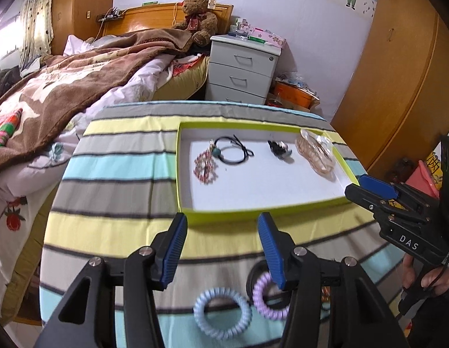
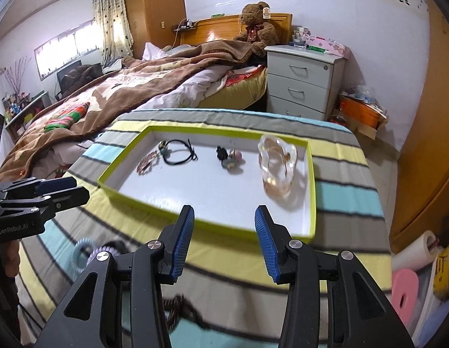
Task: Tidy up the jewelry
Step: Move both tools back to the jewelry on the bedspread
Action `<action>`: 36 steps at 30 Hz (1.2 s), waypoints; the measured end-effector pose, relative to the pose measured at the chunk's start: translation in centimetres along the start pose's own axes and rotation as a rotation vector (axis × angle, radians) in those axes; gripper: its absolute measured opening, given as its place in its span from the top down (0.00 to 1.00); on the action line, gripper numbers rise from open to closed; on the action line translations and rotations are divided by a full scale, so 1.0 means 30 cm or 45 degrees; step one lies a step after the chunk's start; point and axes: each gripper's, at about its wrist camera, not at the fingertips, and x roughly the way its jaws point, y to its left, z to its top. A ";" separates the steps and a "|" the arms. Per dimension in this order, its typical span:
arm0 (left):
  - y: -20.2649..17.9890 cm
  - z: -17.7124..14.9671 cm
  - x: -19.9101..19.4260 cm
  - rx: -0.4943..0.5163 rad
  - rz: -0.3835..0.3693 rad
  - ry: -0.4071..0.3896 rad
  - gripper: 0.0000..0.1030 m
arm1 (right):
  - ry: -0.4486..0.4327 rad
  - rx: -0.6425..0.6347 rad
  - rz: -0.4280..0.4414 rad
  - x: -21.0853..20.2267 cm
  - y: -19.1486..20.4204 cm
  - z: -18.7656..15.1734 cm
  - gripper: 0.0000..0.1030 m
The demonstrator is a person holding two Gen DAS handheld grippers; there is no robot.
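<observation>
While we hold both grippers above the striped cloth, neither one carries anything. Our left gripper has its 2 blue pads spread apart with only air between them, just short of the near rim of the green-edged tray. Our right gripper is likewise parted and empty, hanging over the tray's near edge.

Inside the tray we see 4 pieces: a red beaded bracelet at the left, touching a black cord hair tie, then a small dark clip near the middle, and a clear pinkish hair claw at the right.

On the cloth outside the tray, near us, lie a pale blue spiral hair tie and a lilac spiral hair tie, touching each other.
</observation>
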 end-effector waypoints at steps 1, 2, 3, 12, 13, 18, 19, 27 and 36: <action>0.000 -0.017 -0.003 -0.001 -0.014 0.006 0.49 | 0.001 0.004 0.001 -0.006 0.001 -0.013 0.57; 0.000 -0.034 -0.003 0.001 -0.022 0.018 0.49 | 0.000 0.007 0.000 -0.012 0.003 -0.028 0.57; 0.000 -0.047 -0.001 -0.001 -0.029 0.031 0.49 | 0.003 0.011 0.001 -0.018 0.005 -0.042 0.57; -0.031 -0.131 0.007 0.032 -0.060 0.109 0.49 | 0.020 0.044 0.024 -0.043 -0.004 -0.126 0.57; -0.035 -0.137 0.009 0.038 -0.065 0.115 0.49 | 0.025 0.049 0.028 -0.043 -0.006 -0.134 0.57; -0.051 -0.161 0.020 0.032 -0.059 0.137 0.49 | 0.035 0.060 0.024 -0.046 -0.008 -0.167 0.57; -0.058 -0.165 0.022 0.038 -0.065 0.143 0.49 | 0.032 0.063 0.026 -0.048 -0.010 -0.170 0.57; -0.097 -0.183 0.047 0.084 -0.039 0.181 0.49 | 0.030 0.070 0.047 -0.051 -0.014 -0.185 0.57; -0.119 -0.183 0.078 0.112 0.032 0.214 0.68 | 0.022 0.096 0.047 -0.053 -0.024 -0.193 0.57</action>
